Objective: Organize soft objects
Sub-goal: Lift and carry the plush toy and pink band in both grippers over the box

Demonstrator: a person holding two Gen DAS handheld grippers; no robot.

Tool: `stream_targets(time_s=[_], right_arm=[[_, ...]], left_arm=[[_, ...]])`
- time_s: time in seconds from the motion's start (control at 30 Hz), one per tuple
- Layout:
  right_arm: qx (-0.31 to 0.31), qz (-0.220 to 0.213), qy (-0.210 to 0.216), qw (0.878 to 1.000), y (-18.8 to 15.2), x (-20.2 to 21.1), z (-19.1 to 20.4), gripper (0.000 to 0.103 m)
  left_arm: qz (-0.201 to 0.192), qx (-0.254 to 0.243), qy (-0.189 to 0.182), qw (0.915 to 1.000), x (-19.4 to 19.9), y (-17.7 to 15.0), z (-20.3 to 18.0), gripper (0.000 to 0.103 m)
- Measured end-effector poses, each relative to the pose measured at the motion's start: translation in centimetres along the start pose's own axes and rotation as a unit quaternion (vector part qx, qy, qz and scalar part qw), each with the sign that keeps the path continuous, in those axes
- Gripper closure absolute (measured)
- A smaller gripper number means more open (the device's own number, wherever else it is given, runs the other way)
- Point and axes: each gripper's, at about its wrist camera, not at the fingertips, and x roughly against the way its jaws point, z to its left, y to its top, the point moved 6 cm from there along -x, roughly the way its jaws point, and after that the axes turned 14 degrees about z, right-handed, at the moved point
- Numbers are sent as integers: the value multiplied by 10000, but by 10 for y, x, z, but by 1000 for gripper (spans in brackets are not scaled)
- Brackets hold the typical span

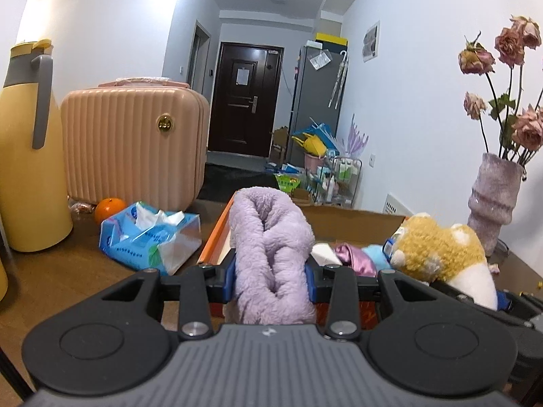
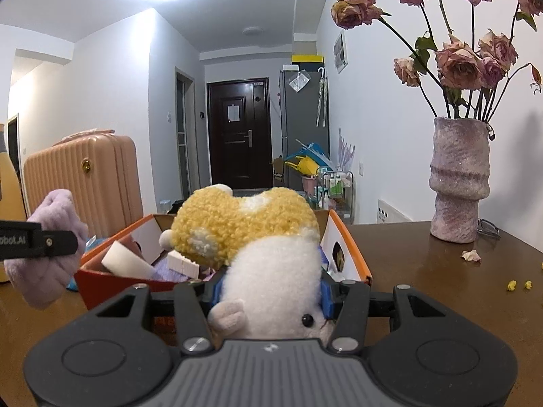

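Both grippers hold soft things at the orange box.

Fluffy lilac towel (image 1: 271, 254), folded into a long roll, runs away from the camera and upward, pinched between the left gripper (image 1: 270, 279) fingers. Curly yellow-and-white plush toy (image 2: 264, 257), head nearest the camera, is clamped by the right gripper (image 2: 271, 291) over the cardboard box (image 2: 353, 247) on the counter (image 2: 441, 271).

Two tools are seen, the left tool (image 1: 271, 274) and the right tool (image 2: 271, 291). One purple towel (image 1: 271, 254), one plush toy (image 2: 258, 240), one box (image 2: 349, 240), two white sponges (image 2: 125, 259), one vase (image 2: 458, 179), one suitcase (image 1: 135, 142), one orange (image 1: 108, 208), one tissue pack (image 1: 149, 237) and one jug (image 1: 27, 149) are counted.
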Motion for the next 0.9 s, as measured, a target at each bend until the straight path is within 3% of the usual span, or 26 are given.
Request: stream_targets(time_s=[0.9], right_arm=[[68, -173, -43, 9998, 36, -63, 12, 53]], left_arm=[[-214, 100, 121, 9996, -63, 45, -21, 65]])
